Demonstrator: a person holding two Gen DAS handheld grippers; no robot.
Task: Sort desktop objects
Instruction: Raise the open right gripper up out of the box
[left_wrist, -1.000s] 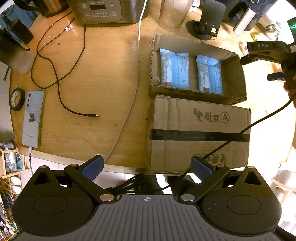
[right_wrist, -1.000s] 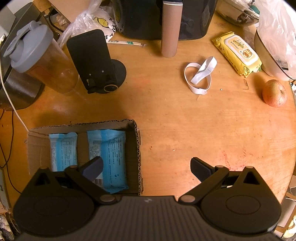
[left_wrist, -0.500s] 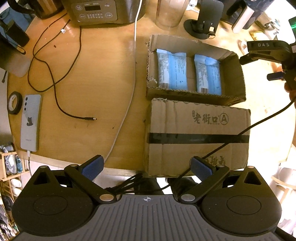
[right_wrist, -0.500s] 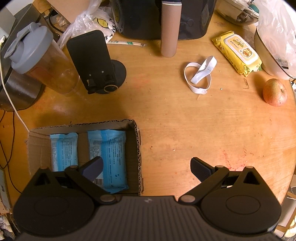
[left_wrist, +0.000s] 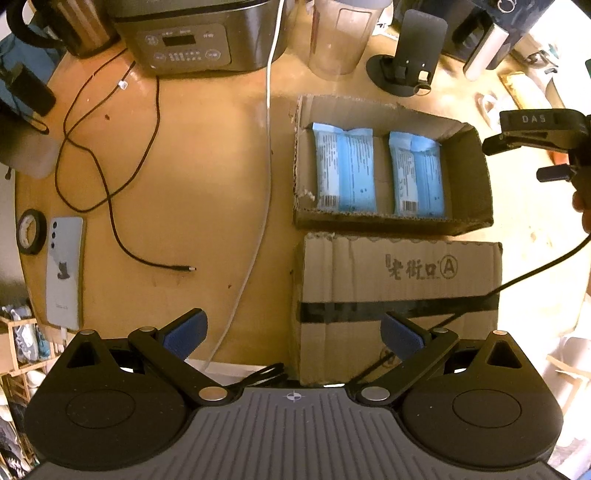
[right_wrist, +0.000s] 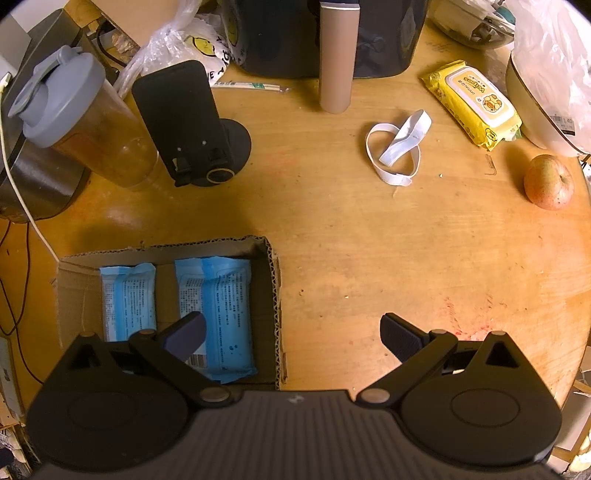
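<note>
Both claws, left gripper (left_wrist: 293, 338) and right gripper (right_wrist: 293, 336), gape wide with nothing held, while two blue packets (left_wrist: 345, 171) lie side by side in the open box (left_wrist: 469, 173) at one o'clock.

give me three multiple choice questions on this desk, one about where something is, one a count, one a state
1. Where does the apple lie?
A. inside the open box
B. on the bare table near its right edge
C. on top of the yellow wipes pack

2. How many blue packets are in the open cardboard box?
A. one
B. two
C. four

3. How are the jaws of the two grippers?
A. both open and empty
B. the left shut on a cable
C. the right shut on a packet

Answers:
1 B, the apple sits alone on the wood, apart from the yellow wipes pack.
2 B, two packets lie side by side in the box, seen in both views.
3 A, the left gripper and right gripper each show a wide gap with nothing between the jaws.
</note>
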